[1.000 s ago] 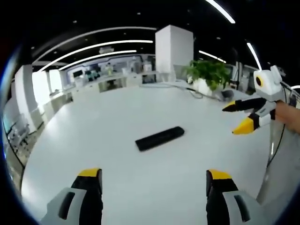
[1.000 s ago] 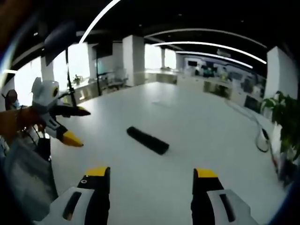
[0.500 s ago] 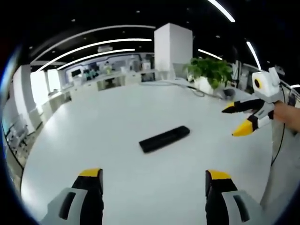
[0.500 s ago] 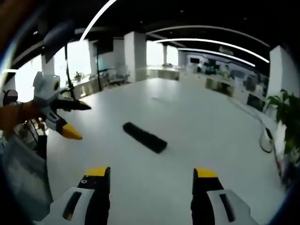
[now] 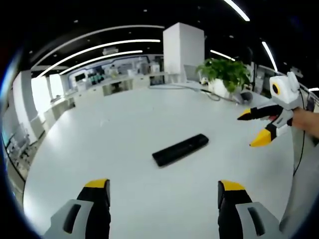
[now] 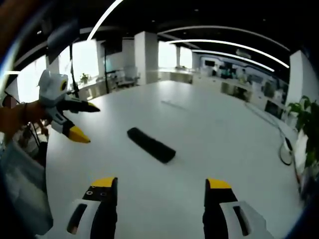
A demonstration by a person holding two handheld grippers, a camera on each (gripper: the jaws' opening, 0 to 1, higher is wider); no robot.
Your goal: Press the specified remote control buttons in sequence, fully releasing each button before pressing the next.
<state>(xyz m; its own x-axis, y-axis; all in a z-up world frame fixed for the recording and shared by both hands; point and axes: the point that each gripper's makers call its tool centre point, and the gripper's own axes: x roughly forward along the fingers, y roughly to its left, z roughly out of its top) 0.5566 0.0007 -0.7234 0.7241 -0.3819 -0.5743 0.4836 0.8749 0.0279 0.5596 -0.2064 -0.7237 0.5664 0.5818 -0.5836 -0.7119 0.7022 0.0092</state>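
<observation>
Progress looked like zero, judging from the layout: remote (image 5: 180, 149) lay flat on the white table (image 5: 124, 119), untouched, and neither claw was anywhere near its buttons. The whole press sequence seemed still to be done.

Using the remote as landmark, left to right in the left gripper view: bare tabletop on its left out to the curved table edge, with desks and office beyond. The left gripper (image 5: 164, 191) sat on the near side of the remote, well apart from it, jaws spread wide and holding nothing. Past the remote's right end, the right gripper (image 5: 256, 128) hung above the table, well apart, jaws parted and empty, with a hand behind it. Beyond the remote on the far right stood a potted plant (image 5: 224, 74) and a cable at the table's far edge.

In the right gripper view the remote (image 6: 151, 145) lay ahead of the right gripper (image 6: 162, 191); the left gripper (image 6: 82, 122) was off to the remote's left, near the table edge.

Room to move looked generous: nothing on the table close to the remote, so either claw could likely come down straight. The button face was too small to read.
</observation>
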